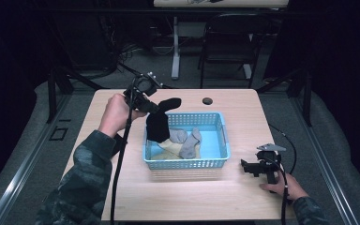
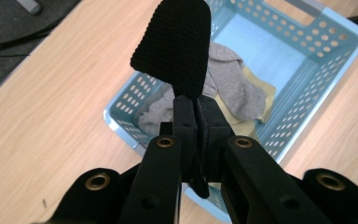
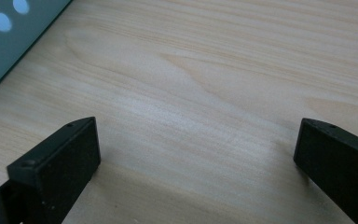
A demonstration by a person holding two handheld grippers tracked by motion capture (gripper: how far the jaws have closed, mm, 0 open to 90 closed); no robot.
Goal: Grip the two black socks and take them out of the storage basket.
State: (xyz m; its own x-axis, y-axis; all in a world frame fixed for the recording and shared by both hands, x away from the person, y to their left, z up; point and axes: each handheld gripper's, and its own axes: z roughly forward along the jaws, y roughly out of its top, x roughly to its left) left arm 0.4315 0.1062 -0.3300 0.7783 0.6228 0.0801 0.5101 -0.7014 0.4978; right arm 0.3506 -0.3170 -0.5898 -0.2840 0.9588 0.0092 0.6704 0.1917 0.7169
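Observation:
A black sock [image 1: 161, 123] hangs from my left gripper [image 1: 151, 108], which is shut on it above the left end of a light blue perforated basket [image 1: 222, 136]. In the left gripper view the sock [image 2: 177, 44] is pinched between the closed jaws of the gripper [image 2: 196, 103], and its free end stands up over the basket [image 2: 307, 79]. Inside the basket lie a grey sock [image 1: 187, 140] and a pale yellow cloth [image 1: 168, 149]. My right gripper [image 1: 247, 168] rests low on the table at the basket's right, jaws wide apart with bare wood between them [image 3: 196, 140].
The basket stands mid-table on a light wooden table [image 1: 122, 187]. A dark round hole [image 1: 207, 101] sits near the table's far edge. A cable [image 1: 119, 164] trails from the left gripper along the person's camouflage sleeve. A chair and table legs stand beyond the far edge.

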